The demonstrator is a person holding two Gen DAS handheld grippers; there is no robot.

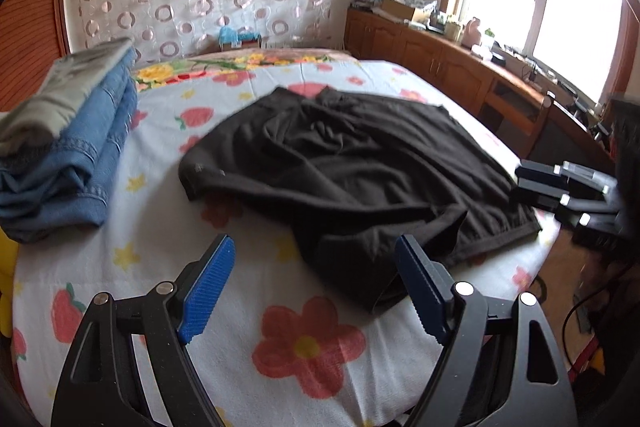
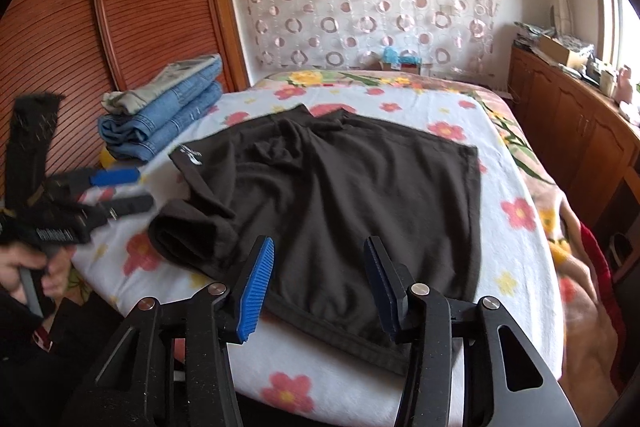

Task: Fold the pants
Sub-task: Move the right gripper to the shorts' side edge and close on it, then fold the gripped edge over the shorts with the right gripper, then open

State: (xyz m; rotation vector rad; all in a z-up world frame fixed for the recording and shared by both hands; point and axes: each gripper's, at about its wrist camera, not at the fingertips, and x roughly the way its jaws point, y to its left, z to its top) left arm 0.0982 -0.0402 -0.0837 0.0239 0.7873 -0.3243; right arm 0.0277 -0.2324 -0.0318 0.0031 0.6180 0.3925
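A: Starting at the bottom of the frame, what were the tools doing?

B: The right gripper (image 2: 318, 291) had its jaws spread wide and empty, poised over the near hem. In the left wrist view the left gripper (image 1: 316, 289) was likewise parted, gripping nothing, beside a bunched fold.

A: And the pants?

B: The dark pants (image 2: 340, 187) lay across the middle of the flowered bed sheet (image 2: 328, 383), rumpled, one corner rolled under at the lower left.

A: How would they have handled?

B: Soft, light and limp, I judged; thin fabric that would sag and slide. The bound hem edge nearest the right gripper looked the firmest hold.

A: Farther back?

B: A folded jeans stack (image 2: 168, 115) sat at upper left, well apart.
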